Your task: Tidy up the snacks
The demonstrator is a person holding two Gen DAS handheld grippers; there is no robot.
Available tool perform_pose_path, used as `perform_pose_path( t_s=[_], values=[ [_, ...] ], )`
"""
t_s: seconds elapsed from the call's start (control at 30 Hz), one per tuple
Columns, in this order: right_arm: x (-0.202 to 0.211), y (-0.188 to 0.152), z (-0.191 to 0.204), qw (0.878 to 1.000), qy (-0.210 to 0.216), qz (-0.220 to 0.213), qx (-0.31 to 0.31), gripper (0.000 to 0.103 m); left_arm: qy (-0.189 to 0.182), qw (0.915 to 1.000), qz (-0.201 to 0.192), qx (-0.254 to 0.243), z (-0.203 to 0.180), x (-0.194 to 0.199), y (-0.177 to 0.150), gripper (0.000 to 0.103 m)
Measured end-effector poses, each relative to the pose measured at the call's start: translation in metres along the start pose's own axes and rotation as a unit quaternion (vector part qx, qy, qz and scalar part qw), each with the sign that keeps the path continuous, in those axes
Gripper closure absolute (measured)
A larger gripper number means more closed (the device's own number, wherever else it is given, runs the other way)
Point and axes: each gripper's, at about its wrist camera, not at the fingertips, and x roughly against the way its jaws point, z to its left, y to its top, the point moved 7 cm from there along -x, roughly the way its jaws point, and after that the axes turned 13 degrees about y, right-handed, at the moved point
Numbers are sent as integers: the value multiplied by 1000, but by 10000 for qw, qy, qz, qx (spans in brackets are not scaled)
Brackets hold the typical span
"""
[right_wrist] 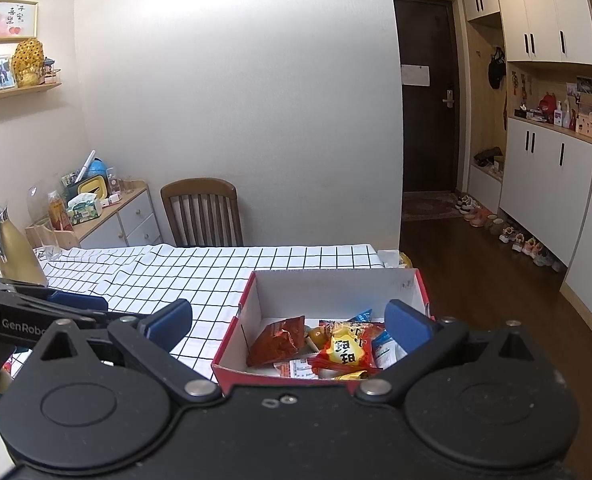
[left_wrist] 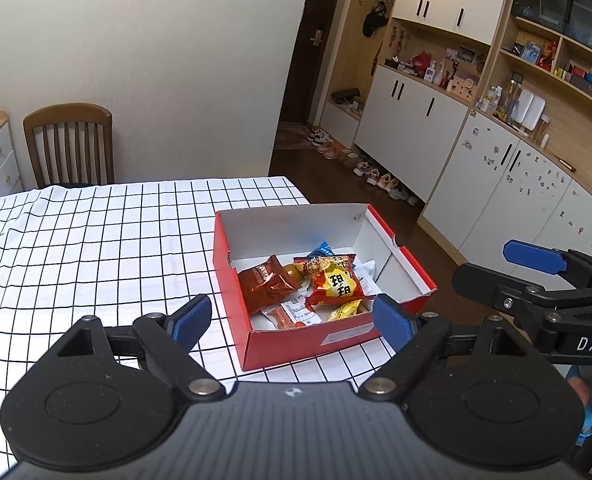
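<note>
Left wrist view: your left gripper is hanging with its jaws spread wide and nothing between the blue pads. It is hovering above the near edge of the worktop, which is wearing a white cloth with a black grid. The red box is sitting just ahead, at the worktop's right edge, lid off, white inside. The snacks are lying in its near half: a dark red foil packet on the left, a red and yellow packet beside it, a blue-edged packet peeking out behind, flat white wrappers underneath. Your right gripper is showing at the right edge, past the box's right wall; this view alone is not telling its jaw state. A wooden chair is standing behind the worktop.

Right wrist view: your right gripper is also spread wide, pinching nothing, sitting over the box's near wall. The same packets are lying inside, the dark red foil packet left, the red and yellow packet centre. Your left gripper is showing at the left. A gold jug is standing on the worktop's far left.
</note>
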Motion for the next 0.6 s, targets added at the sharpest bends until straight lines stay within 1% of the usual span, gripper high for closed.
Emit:
perform_pose_path(
  t_s=[0.6],
  values=[
    [2,-1,-5,9999,-53,-2,-138,0,-109,9999,28,-71,-8,-3,-1,15]
  ],
)
